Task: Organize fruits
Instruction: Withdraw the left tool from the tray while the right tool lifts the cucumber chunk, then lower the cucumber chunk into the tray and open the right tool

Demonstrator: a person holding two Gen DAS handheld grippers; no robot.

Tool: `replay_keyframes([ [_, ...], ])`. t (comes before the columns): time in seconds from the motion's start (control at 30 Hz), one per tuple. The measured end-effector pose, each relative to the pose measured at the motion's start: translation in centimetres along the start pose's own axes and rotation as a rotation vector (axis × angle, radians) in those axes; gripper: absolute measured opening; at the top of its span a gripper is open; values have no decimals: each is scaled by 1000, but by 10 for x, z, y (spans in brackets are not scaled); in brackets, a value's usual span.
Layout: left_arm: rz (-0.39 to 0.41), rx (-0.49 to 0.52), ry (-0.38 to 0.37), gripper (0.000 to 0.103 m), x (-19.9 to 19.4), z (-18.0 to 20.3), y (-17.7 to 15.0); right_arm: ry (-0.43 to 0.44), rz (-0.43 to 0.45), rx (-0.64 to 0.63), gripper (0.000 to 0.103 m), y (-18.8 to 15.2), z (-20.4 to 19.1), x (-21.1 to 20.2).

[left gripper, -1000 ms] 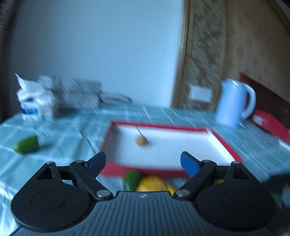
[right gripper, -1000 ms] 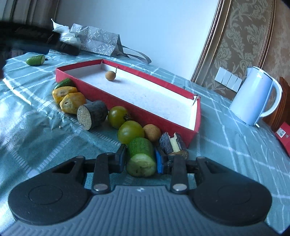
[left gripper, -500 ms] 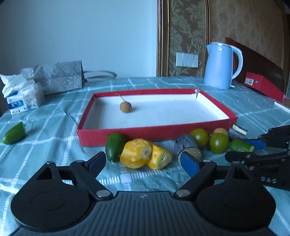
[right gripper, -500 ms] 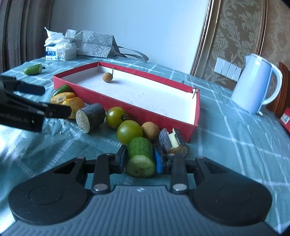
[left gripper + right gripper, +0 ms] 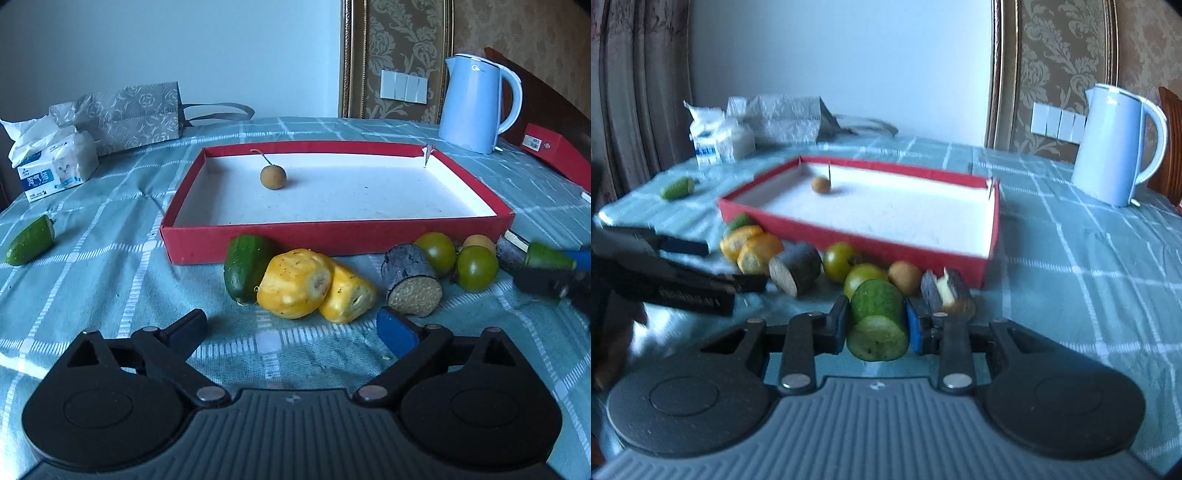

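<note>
Green cut cucumber chunk (image 5: 877, 325) is sitting clenched in the right gripper (image 5: 877, 326), long axis pointing away toward the red cardboard tray (image 5: 991, 236); left gripper (image 5: 291, 325) is opening, empty, near yellow fruit pieces (image 5: 295, 282).

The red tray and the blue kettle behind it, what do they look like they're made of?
The red tray looks like cardboard, a box lid perhaps: matte red outer walls, thin straight sides, plain white inside, and a split corner at the far right. The blue kettle looks like smooth moulded plastic with a slight sheen and a one-piece handle; a painted metal shell cannot be ruled out.
</note>
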State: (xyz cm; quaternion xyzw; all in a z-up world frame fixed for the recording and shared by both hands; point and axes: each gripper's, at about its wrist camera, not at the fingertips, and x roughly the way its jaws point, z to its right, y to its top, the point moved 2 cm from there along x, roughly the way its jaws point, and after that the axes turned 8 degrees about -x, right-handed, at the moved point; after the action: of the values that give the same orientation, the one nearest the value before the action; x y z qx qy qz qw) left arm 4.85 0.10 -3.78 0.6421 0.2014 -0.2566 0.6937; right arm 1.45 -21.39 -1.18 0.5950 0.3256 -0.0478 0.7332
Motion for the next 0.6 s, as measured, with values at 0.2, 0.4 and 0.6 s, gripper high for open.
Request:
replay_keyframes([
  [0.2, -5, -3, 8, 103, 2, 0, 1, -13, 64, 6, 30, 30, 6, 4],
  [0.4, -5, -3, 8, 103, 2, 0, 2, -30, 79, -7, 30, 68, 10, 39],
  [0.6, -5, -3, 8, 103, 2, 0, 2, -45, 27, 7, 30, 89, 12, 95],
])
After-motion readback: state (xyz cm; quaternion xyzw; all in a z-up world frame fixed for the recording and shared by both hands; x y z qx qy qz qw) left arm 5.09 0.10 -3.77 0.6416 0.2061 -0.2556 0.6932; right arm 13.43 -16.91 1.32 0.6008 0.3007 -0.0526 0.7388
